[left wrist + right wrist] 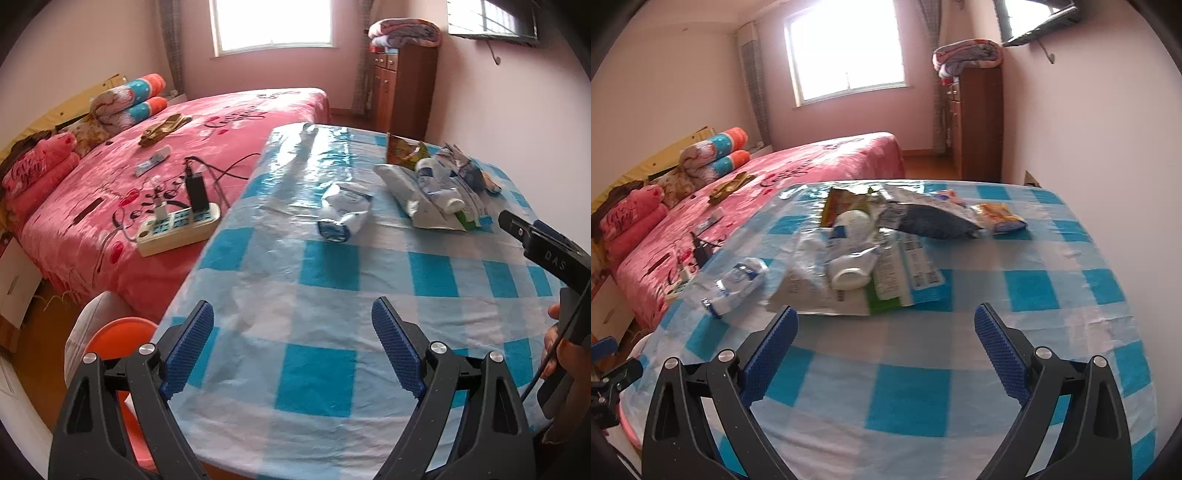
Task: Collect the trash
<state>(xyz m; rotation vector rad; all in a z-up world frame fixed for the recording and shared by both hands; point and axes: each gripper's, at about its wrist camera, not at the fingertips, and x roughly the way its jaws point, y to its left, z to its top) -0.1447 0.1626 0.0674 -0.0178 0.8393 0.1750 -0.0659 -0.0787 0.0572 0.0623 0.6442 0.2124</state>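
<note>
Trash lies on a table with a blue-and-white check cloth [325, 369] [912, 391]. A crumpled white-and-blue wrapper [345, 212] [733, 282] sits apart to the left of a pile of wrappers [439, 192] [857, 258], which holds a white tube [849, 273], a green-yellow snack bag [842, 206] and a dark bag [934, 221]. An orange packet [997, 216] lies at the far right. My left gripper [291, 306] hovers open over the near cloth, short of the crumpled wrapper. My right gripper [886, 310] is open and empty just before the pile.
A pink bed [110, 192] runs along the table's left side, with a power strip [177, 229] and cables near its edge. An orange round container with a white liner [118, 336] stands below the table's left corner. A wooden cabinet [402, 88] is at the back; a wall is on the right.
</note>
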